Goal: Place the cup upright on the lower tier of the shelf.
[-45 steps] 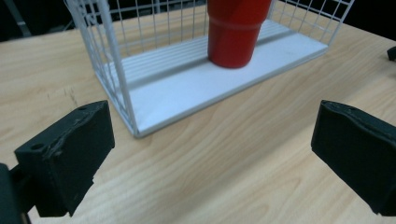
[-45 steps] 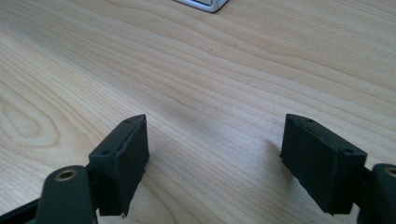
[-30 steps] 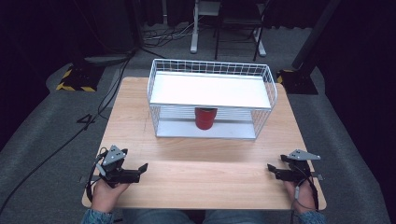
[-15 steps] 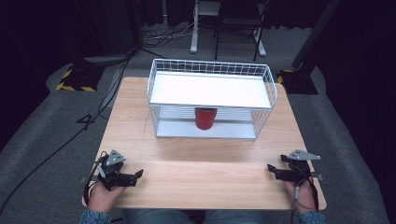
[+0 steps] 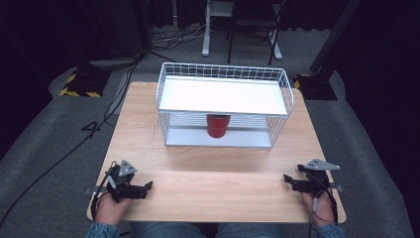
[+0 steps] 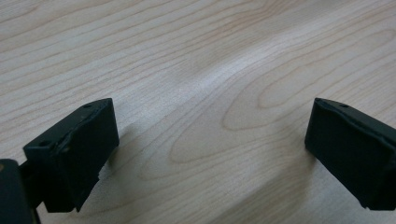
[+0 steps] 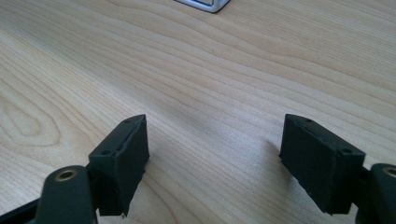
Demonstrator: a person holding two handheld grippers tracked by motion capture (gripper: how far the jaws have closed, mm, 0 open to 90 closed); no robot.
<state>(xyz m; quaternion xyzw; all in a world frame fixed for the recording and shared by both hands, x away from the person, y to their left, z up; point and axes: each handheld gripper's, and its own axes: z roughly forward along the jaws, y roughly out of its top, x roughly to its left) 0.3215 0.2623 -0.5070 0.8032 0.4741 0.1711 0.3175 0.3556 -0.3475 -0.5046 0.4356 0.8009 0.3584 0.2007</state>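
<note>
My left gripper (image 5: 147, 187) lies low over the wooden table (image 5: 208, 168) near its front left corner, held by a hand. Its jaws point right and stand open with nothing between them. In the left gripper view the left gripper (image 6: 210, 140) has bare wood grain between its black pads (image 6: 74, 149). My right gripper (image 5: 287, 179) rests near the front right corner, pointing left, also open and empty. The right gripper view shows the right gripper (image 7: 215, 149) over bare wood.
A white wire rack (image 5: 283, 84) with two shelves stands at the middle back of the table. A red cup (image 5: 218, 125) sits on its lower shelf. A corner of the rack's base (image 7: 205, 4) shows in the right gripper view. Cables and chair legs lie on the floor beyond.
My left gripper has sunk a little toward the tabletop near the front edge. The right gripper, the rack and the cup have not moved.
</note>
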